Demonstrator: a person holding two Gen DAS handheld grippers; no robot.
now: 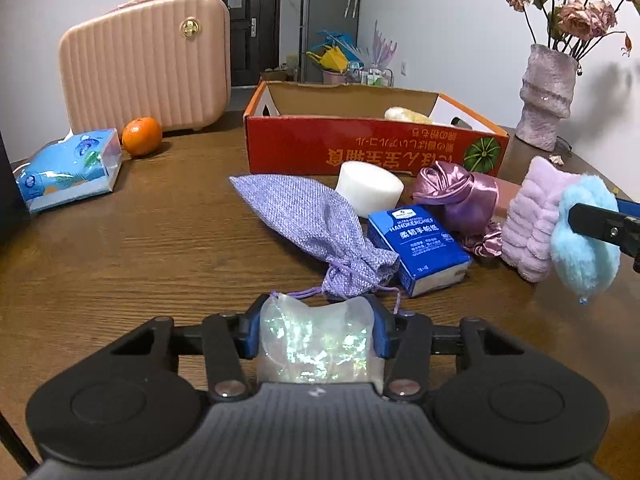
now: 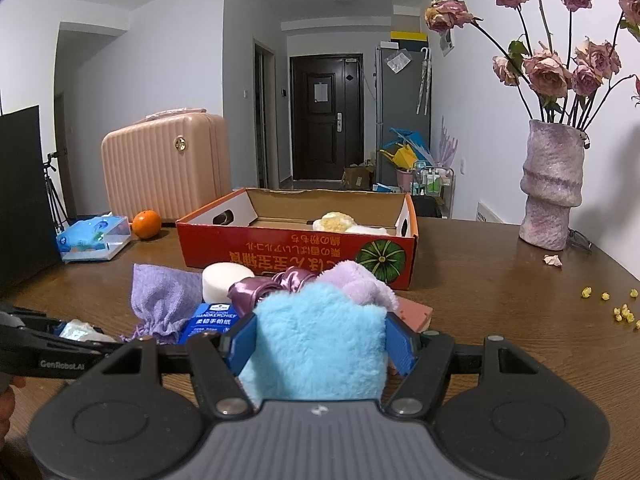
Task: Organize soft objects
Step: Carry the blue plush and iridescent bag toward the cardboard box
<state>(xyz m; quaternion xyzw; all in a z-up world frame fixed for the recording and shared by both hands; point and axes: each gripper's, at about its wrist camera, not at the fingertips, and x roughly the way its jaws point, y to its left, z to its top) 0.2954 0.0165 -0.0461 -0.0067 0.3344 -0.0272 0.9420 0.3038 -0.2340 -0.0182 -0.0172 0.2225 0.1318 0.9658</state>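
Note:
My left gripper (image 1: 316, 330) is shut on a translucent iridescent soft pad (image 1: 316, 344), held low over the wooden table (image 1: 140, 240). My right gripper (image 2: 320, 338) is shut on a fluffy light-blue plush (image 2: 316, 340), which also shows in the left wrist view (image 1: 584, 236). On the table lie a purple drawstring pouch (image 1: 308, 224), a white sponge (image 1: 368, 186), a blue handkerchief pack (image 1: 418, 246), a purple satin piece (image 1: 456, 196) and a lilac fleece towel (image 1: 532, 212). Behind them stands an open red cardboard box (image 1: 360, 148) with a yellow-white soft item (image 2: 336, 222) inside.
A pink suitcase (image 1: 148, 60), an orange (image 1: 142, 136) and a tissue pack (image 1: 70, 170) stand at the back left. A vase with dried roses (image 2: 552, 192) stands at the right. Yellow crumbs (image 2: 624, 314) lie near the table's right edge.

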